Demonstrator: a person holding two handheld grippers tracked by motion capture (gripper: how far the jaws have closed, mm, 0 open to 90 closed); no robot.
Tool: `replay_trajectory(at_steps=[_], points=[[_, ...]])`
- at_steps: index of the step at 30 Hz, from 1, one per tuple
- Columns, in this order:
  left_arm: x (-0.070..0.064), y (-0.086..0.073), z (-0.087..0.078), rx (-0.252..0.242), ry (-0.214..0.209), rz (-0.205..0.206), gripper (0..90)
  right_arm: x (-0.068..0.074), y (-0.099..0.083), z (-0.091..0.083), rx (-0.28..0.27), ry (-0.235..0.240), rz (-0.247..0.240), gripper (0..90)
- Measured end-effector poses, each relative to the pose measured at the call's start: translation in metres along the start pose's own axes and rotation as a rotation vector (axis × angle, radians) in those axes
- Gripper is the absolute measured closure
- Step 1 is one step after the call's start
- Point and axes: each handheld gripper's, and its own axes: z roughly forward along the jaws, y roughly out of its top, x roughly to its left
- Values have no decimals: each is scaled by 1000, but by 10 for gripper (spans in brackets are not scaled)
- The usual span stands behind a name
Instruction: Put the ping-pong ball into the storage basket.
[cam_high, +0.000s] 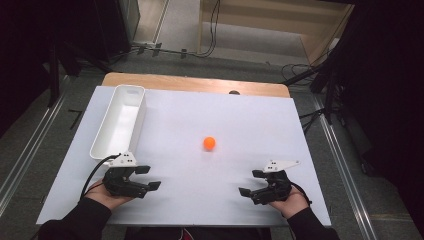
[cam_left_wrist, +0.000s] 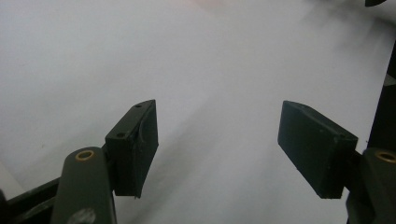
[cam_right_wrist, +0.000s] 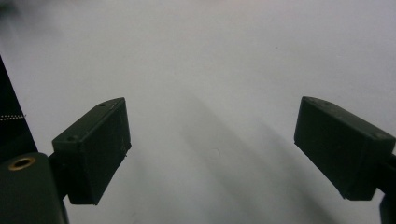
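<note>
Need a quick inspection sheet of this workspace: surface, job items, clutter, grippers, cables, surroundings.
Surface: white board over a wooden table; no spills seen.
Job's things: orange ball near the board's middle, apart from both grippers; white bin at the left edge, looks empty.
Clutter: nothing seen.
Grippers: left gripper and right gripper low at the near edge, jaws open, holding nothing.
Cables: black cable trails from the left gripper; floor cables beyond the table.
Surroundings: dark stands and curtains, metal floor rails.
</note>
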Motion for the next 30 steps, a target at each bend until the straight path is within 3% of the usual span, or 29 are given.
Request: replay_trajectory(at_steps=[7, 12, 14, 19, 22, 27, 30], points=[[-3, 3, 3, -3, 12, 3, 292, 0, 0, 0, 1, -2, -2, 95], [-3, 6, 6, -3, 1, -18, 257, 1, 0, 1, 5, -4, -1, 95], [-4, 7, 8, 3, -4, -14, 209, 1, 0, 1, 0, -9, -2, 94], [-9, 11, 11, -2, -5, 0, 206, 0, 0, 0, -1, -10, -1, 95], [-10, 14, 14, 2, -8, 0, 141, 0, 0, 0, -1, -13, -3, 94], [-11, 16, 18, 1, -37, 4, 135, 0, 0, 1, 2, -16, -6, 95], [-13, 18, 21, 1, -32, 7, 67, 0, 0, 1, 1, -15, -5, 95]])
